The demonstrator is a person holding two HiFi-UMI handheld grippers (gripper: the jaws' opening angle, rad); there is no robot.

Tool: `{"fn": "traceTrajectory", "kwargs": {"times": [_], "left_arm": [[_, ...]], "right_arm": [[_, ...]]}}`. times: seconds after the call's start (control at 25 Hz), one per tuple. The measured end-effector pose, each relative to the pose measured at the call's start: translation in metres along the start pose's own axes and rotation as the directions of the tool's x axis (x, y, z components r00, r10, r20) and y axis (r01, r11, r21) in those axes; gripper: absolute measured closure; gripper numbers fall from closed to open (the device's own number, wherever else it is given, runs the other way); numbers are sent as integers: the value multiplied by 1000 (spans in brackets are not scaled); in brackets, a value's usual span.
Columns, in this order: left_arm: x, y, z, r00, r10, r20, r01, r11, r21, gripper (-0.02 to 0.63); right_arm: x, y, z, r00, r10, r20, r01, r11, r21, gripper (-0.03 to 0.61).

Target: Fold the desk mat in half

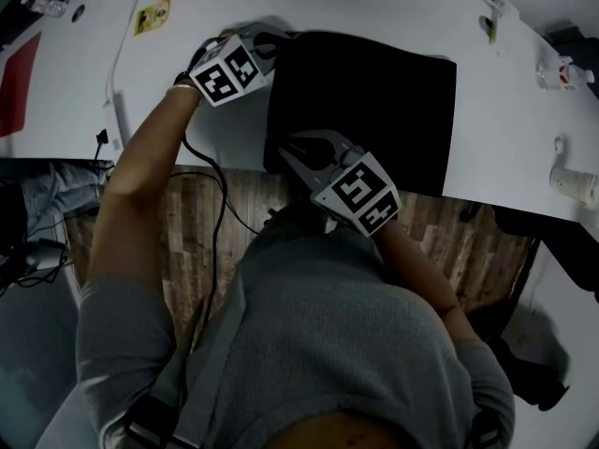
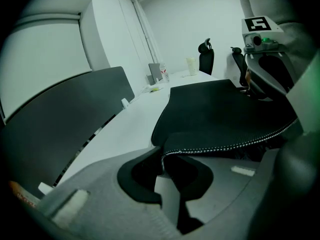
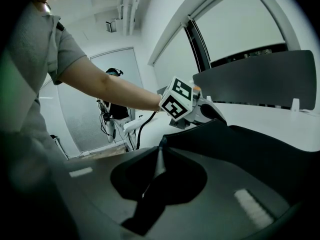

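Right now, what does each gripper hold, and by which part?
The black desk mat: left gripper clamps its far corner, right gripper its near corner.

A white table [image 1: 505, 110] carries the black desk mat [image 1: 374, 101].

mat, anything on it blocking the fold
Nothing visible does. The left gripper and right gripper are shut on the mat at its edge, and its surface ahead lies bare.

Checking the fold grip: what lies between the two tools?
The desk mat's stitched edge, pinched by left tool and right tool; the left gripper view shows it.
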State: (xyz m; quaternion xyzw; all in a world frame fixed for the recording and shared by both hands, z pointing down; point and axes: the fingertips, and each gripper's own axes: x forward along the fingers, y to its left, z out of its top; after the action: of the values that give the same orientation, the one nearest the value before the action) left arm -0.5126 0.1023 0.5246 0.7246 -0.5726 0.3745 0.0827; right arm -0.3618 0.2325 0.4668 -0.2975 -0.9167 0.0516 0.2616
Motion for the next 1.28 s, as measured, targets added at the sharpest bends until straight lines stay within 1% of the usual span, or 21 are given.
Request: {"fn": "traceTrajectory", "kwargs": {"times": [0.24, 0.64, 0.76, 0.96, 1.16, 1.28], "left_arm": [[2, -5, -3, 1000, 15, -5, -15, 999, 28, 583], [1, -6, -11, 998, 69, -12, -68, 996, 57, 574], [1, -4, -15, 996, 90, -23, -89, 995, 48, 546], [-1, 2, -25, 990, 127, -63, -124, 992, 36, 480], [-9, 11, -39, 981, 164, -108, -164, 986, 4, 474], [-19, 18, -50, 972, 202, -122, -206, 978, -22, 474]], "right_arm": [[7, 0, -15, 1000, 19, -24, -19, 1000, 15, 546], [23, 0, -33, 997, 45, -66, -43, 999, 30, 546], [26, 0, -36, 997, 40, -67, -38, 999, 38, 545], [27, 1, -37, 997, 33, -67, -32, 999, 27, 543], [29, 2, -39, 996, 17, -88, -16, 1000, 10, 531], [30, 5, -40, 995, 29, -96, -29, 1000, 6, 515]]}}
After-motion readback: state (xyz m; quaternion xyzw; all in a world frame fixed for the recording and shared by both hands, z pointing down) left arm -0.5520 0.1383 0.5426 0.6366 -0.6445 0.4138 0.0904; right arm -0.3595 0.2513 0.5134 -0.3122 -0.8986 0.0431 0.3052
